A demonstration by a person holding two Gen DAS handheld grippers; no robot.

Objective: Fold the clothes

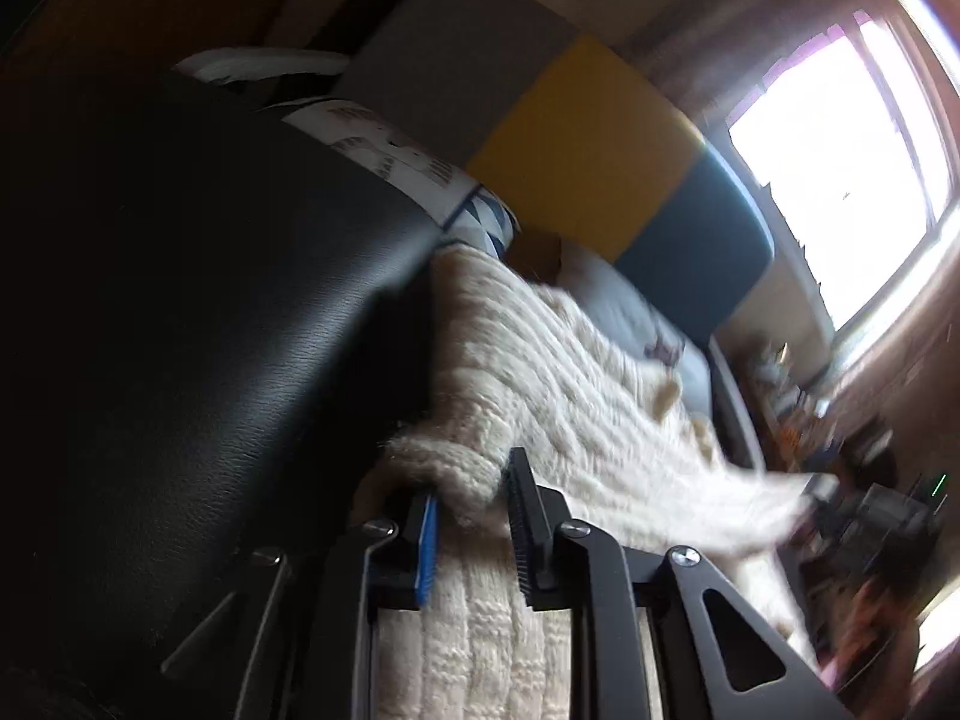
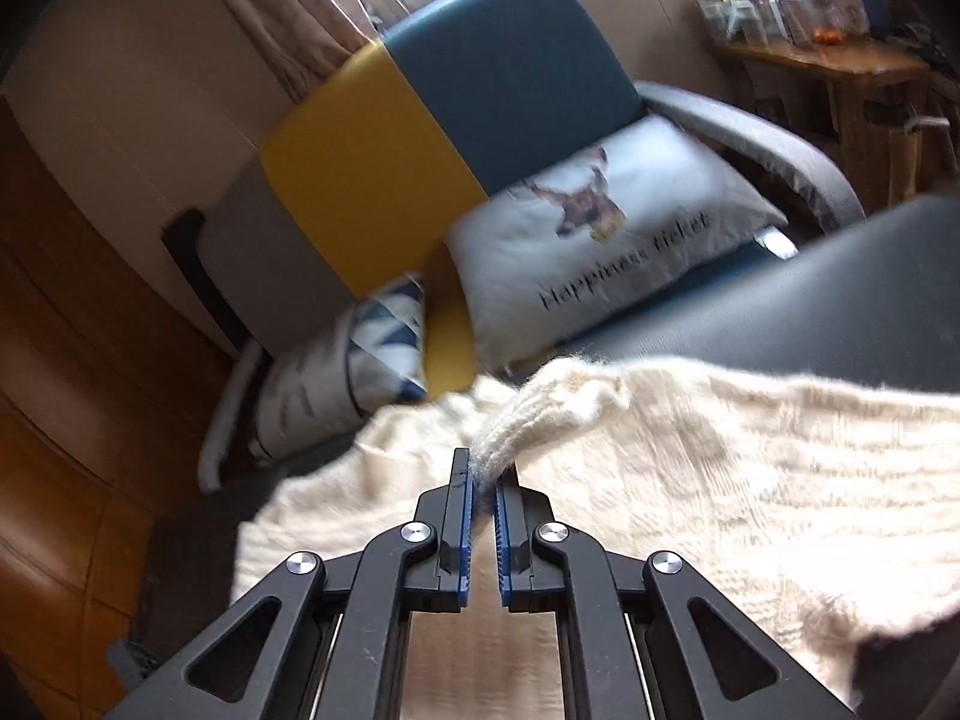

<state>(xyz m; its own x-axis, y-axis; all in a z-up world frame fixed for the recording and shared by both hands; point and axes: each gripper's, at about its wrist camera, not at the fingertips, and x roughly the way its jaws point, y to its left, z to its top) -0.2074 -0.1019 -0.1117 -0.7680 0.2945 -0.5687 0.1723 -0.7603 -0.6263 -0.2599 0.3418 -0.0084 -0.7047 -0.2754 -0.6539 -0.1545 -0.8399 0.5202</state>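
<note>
A cream knitted sweater (image 1: 570,372) is stretched out over a black leather surface (image 1: 210,300). My left gripper (image 1: 471,480) is shut on a thick rolled edge of the knit, which bulges between its fingers. In the right wrist view the sweater (image 2: 750,468) spreads to the right, and my right gripper (image 2: 486,468) is shut on a ribbed edge bunched between the blue pads. The far end of the sweater in the left wrist view is blurred.
A sofa with a grey, yellow (image 2: 360,168) and teal back stands behind the black leather surface (image 2: 810,300). A printed white pillow (image 2: 600,240) and a patterned cushion (image 2: 384,336) lie on it. A cluttered wooden side table (image 2: 828,60) stands at the right, and a bright window (image 1: 840,168) lies beyond.
</note>
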